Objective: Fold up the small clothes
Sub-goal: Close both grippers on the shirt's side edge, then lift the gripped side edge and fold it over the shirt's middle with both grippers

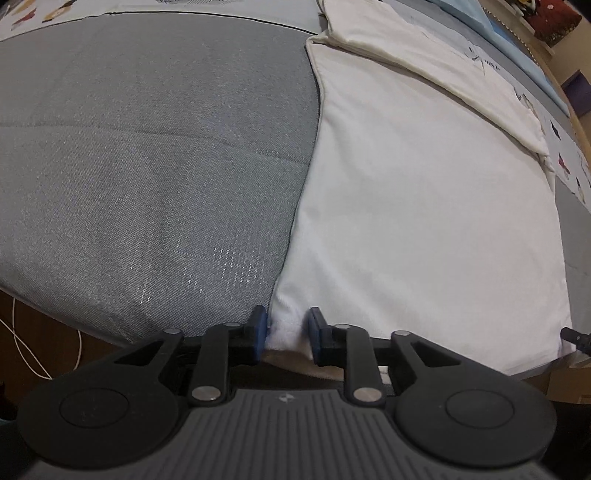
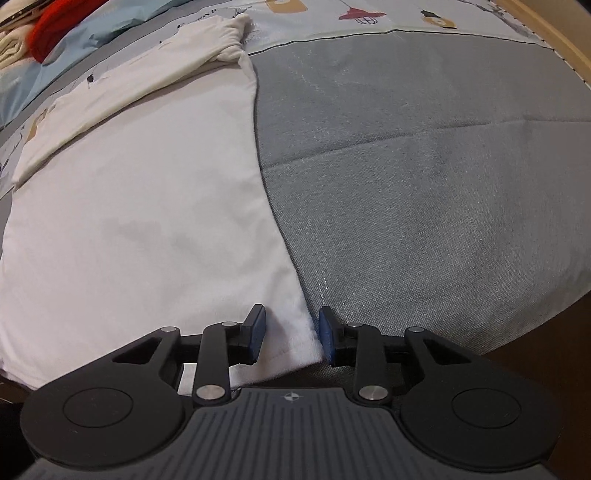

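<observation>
So up close, the left gripper (image 1: 287, 334) has its jaws parted a bit, sitting around the near left hem corner of the white shirt (image 1: 424, 206), with the cloth bunched between the blue pads (image 1: 260, 325). Can't tell if they're actually pinching it yet. Same deal on the other side: the right gripper (image 2: 291, 334) has its jaws narrowly apart, straddling the near right hem corner of the white shirt (image 2: 147, 221).

The shirt lies flat on the grey bed cover (image 1: 147, 166), hem at the near edge of the bed. Further back, a sleeve (image 1: 436, 74) is folded across the body. Way behind that there's a patterned sheet (image 2: 332, 18) and something red (image 2: 59, 26) in the far corner.
</observation>
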A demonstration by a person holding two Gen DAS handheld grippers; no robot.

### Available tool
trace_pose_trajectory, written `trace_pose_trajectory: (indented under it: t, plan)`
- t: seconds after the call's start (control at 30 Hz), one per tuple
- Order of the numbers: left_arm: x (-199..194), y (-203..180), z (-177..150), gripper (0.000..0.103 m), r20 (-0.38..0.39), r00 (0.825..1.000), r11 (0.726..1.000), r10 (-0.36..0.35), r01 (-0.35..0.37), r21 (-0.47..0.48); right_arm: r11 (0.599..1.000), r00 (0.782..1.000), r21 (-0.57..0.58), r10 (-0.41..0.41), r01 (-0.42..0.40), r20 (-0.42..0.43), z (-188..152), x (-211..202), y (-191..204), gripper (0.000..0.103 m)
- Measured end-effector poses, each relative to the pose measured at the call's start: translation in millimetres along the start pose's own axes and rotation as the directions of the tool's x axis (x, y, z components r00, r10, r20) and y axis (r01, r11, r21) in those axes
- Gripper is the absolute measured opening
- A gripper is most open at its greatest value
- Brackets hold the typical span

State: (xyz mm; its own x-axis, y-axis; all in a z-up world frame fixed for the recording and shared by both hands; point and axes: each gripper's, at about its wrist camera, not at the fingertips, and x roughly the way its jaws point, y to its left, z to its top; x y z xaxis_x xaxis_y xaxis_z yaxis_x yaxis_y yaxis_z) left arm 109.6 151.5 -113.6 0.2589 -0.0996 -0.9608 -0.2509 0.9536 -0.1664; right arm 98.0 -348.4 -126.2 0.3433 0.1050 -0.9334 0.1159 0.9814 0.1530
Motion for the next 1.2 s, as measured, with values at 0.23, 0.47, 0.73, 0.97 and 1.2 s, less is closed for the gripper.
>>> trace_pose_trajectory:
  t: [0.23, 0.47, 0.73, 0.97, 1.2]
  plan:
    - [-14.4, -8.9, -7.3, 0.007, 0.061, 0.998, 1.0, -0.005, 0.004, 0.022, 0.999, 0.998, 0.005, 0.046, -0.046, 0.034, 1.0, -10.3, -2.2, 0.006]
    - [-4.3, -7.1, -10.0, 0.01, 0.027, 0.999, 1.0, 0.021, -0.021, 0.001, 0.999, 1.0, 0.031, 0.023, -0.023, -0.001, -2.1, -4.1, -9.7, 0.008]
    - [2.7, -7.5, -7.9, 0.013, 0.011, 1.0, 1.0, 0.026, -0.026, 0.008, 1.0, 1.0, 0.003, -0.006, 0.006, -0.004, -6.2, -5.2, 0.0, 0.009]
    - [1.5, -6.7, -7.7, 0.017, 0.012, 0.999, 0.999, 0.034, -0.034, 0.009, 1.0, 1.0, -0.005, -0.012, 0.012, -0.002, -5.0, -2.0, 1.0, 0.01]
    - [1.5, -7.1, -8.4, 0.018, 0.014, 0.999, 0.999, 0.032, -0.033, 0.004, 1.0, 1.0, -0.009, -0.018, 0.018, -0.003, -4.5, -1.5, 1.1, 0.013]
